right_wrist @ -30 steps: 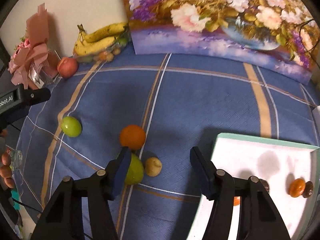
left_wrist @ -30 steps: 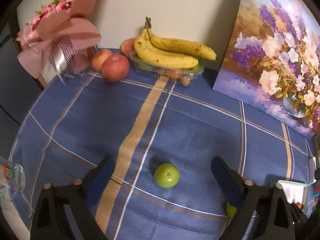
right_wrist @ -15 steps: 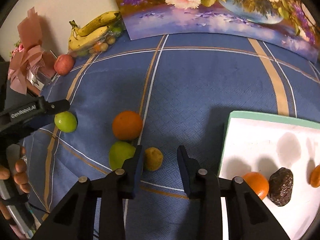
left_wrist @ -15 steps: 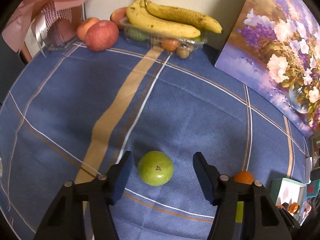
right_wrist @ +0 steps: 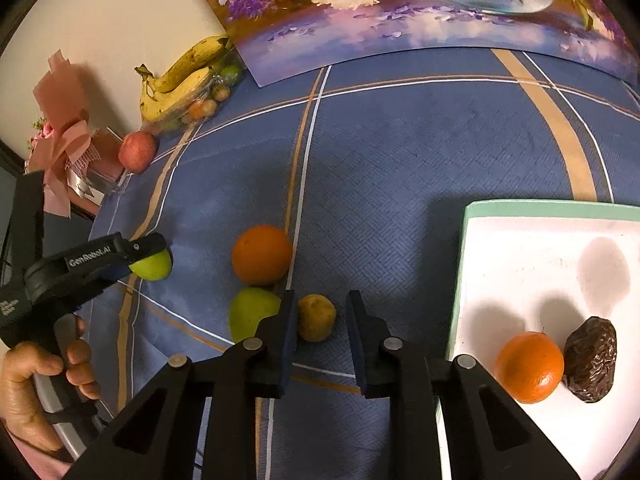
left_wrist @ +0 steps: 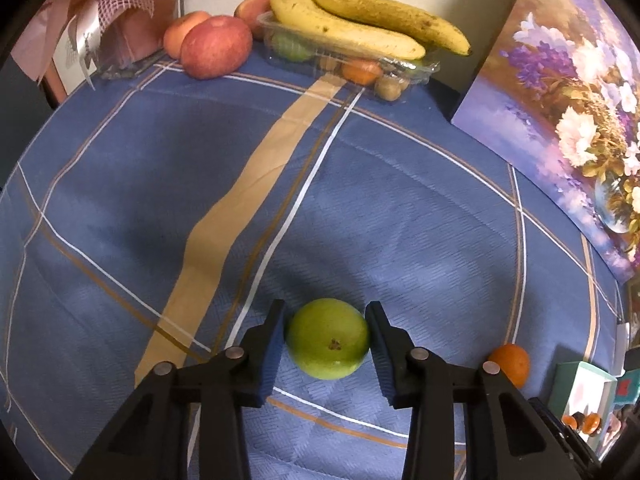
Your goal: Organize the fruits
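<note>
Both grippers nearer: two fruits bracketed

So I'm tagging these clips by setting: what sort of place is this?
Most likely a home dining table: a blue plaid tablecloth, a flower painting leaning on the wall, and bananas over a fruit punnet beside a wrapped bouquet.

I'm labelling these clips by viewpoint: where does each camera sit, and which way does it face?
Left wrist: on the left gripper, looking forward and down over the blue tablecloth toward the bananas; its jaws bracket the green apple.
Right wrist: on the right gripper, facing the flower painting; its jaws flank a small yellow-brown fruit, beside the white tray. The person's left hand shows.
Shared: the green apple, bananas, and the loose orange.
</note>
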